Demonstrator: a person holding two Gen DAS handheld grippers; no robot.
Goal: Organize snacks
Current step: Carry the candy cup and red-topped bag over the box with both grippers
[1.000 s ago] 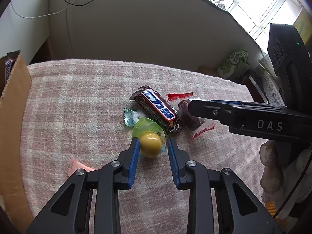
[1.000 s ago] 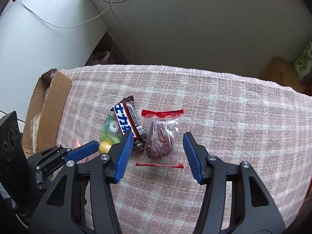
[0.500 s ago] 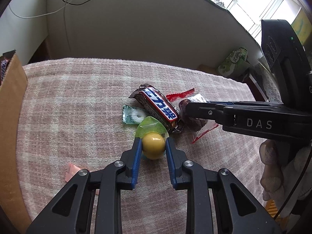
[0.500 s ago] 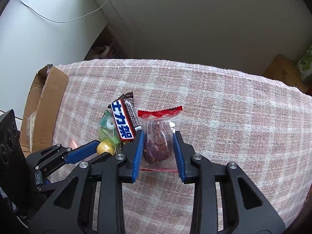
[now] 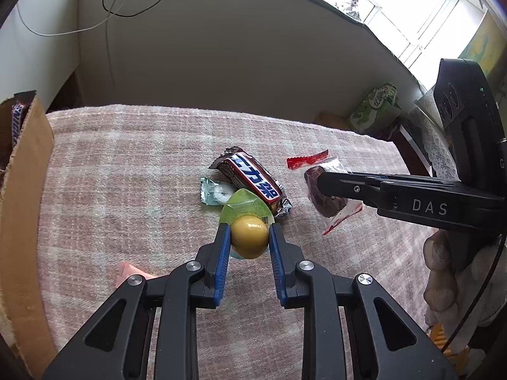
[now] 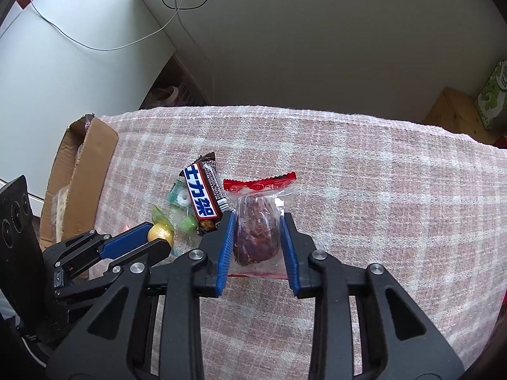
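Note:
My left gripper [image 5: 248, 232] is shut on a yellow jelly cup [image 5: 248, 237] with a green lid, lifted a little off the checked cloth. It also shows in the right wrist view [image 6: 161, 233]. My right gripper [image 6: 257, 226] is shut on a clear packet with a red top holding a dark brown snack [image 6: 258, 231], raised off the cloth; the packet also shows in the left wrist view [image 5: 326, 190]. A Snickers bar [image 5: 255, 185] and a pale green mint candy [image 5: 215, 191] lie on the cloth between them.
An open cardboard box [image 5: 19, 190] with snacks inside stands along the table's left edge; it also shows in the right wrist view [image 6: 79, 186]. A pink wrapper [image 5: 130, 274] lies by my left gripper. The pink checked cloth [image 6: 380, 190] stretches right. A wall stands behind the table.
Both grippers closed: the left on the yellow jelly cup, the right on the brown snack packet. Both snacks have since lifted a little off the cloth.

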